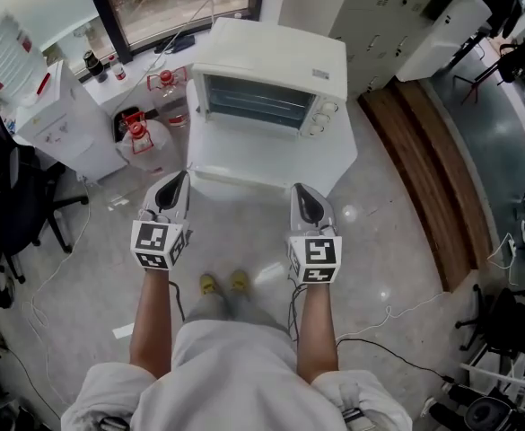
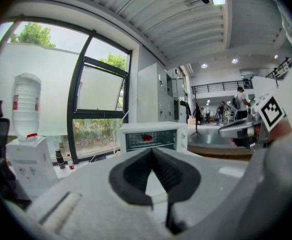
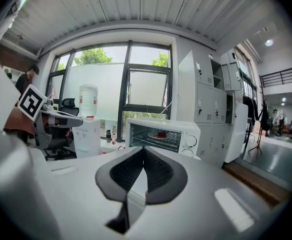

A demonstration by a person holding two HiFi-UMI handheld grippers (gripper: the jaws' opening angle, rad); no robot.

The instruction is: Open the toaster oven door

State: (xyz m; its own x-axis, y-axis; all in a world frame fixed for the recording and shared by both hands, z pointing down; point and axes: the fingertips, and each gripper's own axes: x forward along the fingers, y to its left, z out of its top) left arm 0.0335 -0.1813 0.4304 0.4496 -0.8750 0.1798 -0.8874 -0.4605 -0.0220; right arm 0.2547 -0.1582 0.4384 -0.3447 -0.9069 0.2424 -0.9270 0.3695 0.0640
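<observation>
The white square counter (image 1: 271, 164) carries the boxy white metal toaster oven (image 1: 275, 57), dead ahead of both sets of fingers and well apart from them, its length running crosswise. Its glass door (image 1: 255, 101) looks upright to me. Neither hand is clearly nearer. Left gripper (image 1: 181, 180), right gripper (image 1: 301, 191): fingers clenched together, grasping nothing.

White toaster oven (image 1: 275, 61), upright on white table (image 1: 271, 162), red item (image 3: 160, 134) inside

A white table (image 1: 271, 155) bears the toaster oven (image 1: 271, 70); water jugs (image 1: 145, 137) stand on the floor (image 1: 379, 241) beside
</observation>
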